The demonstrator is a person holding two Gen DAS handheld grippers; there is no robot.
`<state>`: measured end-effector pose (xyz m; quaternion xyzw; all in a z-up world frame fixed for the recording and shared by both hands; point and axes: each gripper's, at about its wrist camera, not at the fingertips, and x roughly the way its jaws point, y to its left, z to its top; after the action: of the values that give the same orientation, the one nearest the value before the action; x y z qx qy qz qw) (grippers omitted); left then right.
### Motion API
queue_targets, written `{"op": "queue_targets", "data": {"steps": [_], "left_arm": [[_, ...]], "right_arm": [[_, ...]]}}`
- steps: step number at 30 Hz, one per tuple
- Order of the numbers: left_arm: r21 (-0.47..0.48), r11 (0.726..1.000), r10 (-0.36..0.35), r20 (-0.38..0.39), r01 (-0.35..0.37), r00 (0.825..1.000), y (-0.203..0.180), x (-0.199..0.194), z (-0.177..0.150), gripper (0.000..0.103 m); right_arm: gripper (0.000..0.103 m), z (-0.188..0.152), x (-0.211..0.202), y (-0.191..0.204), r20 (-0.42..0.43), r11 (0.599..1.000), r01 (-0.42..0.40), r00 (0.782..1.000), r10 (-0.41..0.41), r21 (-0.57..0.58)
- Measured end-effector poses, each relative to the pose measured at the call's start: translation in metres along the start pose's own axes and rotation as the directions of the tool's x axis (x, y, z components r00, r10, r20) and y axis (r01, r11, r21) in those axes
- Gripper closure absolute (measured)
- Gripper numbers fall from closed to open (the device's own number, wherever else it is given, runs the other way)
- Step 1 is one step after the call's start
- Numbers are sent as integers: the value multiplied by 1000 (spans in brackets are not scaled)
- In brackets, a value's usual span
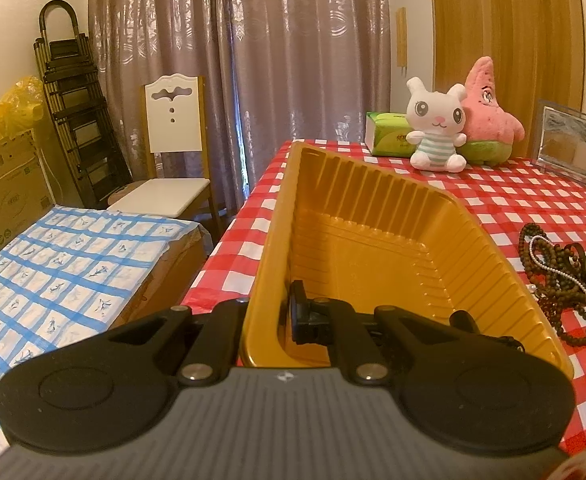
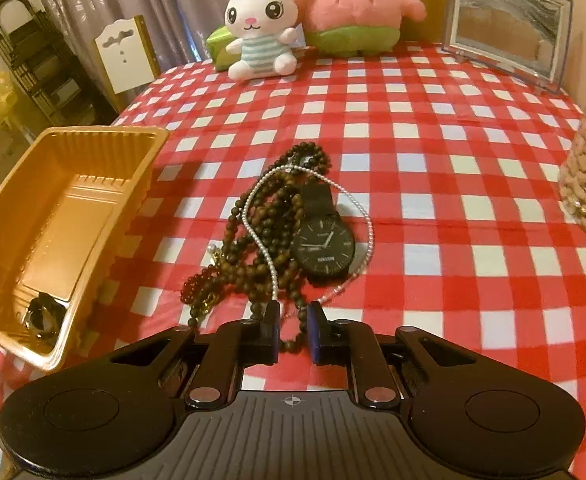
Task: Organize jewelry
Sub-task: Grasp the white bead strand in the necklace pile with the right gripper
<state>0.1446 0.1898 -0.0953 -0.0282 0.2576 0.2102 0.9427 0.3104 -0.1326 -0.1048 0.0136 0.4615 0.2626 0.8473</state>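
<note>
The beads (image 2: 269, 232), pearl strand (image 2: 261, 240) and watch (image 2: 324, 245) are lying tangled on the counter (image 2: 453, 200) beside the tray (image 2: 105, 216). My left claw (image 1: 267, 320) is gripping the tray wall; my right claw (image 2: 293, 330) is hovering part open around a bead loop, needing to close before lifting.

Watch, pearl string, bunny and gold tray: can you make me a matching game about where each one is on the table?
Things:
1. watch
2. pearl string
3. bunny
4. gold tray

Places:
A. held at its rim by the left gripper
B. sitting at the far edge beside the pink star toy
C. lying on the brown beads, looping around the watch
D. face up at the pile's right side

Pairs: 1-D, 2-C, 3-B, 4-A
</note>
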Motion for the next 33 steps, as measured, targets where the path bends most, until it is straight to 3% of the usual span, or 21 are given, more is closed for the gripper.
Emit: {"op": "queue_targets", "data": {"steps": [17, 24, 28, 33], "left_arm": [[-5, 1000, 7, -6, -7, 1000, 3, -1, -1, 96], [-5, 1000, 7, -5, -7, 1000, 2, -1, -1, 96], [-6, 1000, 6, -6, -6, 1000, 3, -1, -1, 96], [-3, 1000, 6, -5, -6, 1000, 2, 0, -1, 96]], "right_arm": [[88, 11, 28, 8, -25, 998, -17, 1000, 15, -62], [89, 6, 29, 28, -44, 974, 48, 997, -60, -222], [101, 6, 34, 31, -50, 965, 59, 996, -75, -254], [101, 5, 36, 30, -35, 966, 76, 996, -88, -248]]}}
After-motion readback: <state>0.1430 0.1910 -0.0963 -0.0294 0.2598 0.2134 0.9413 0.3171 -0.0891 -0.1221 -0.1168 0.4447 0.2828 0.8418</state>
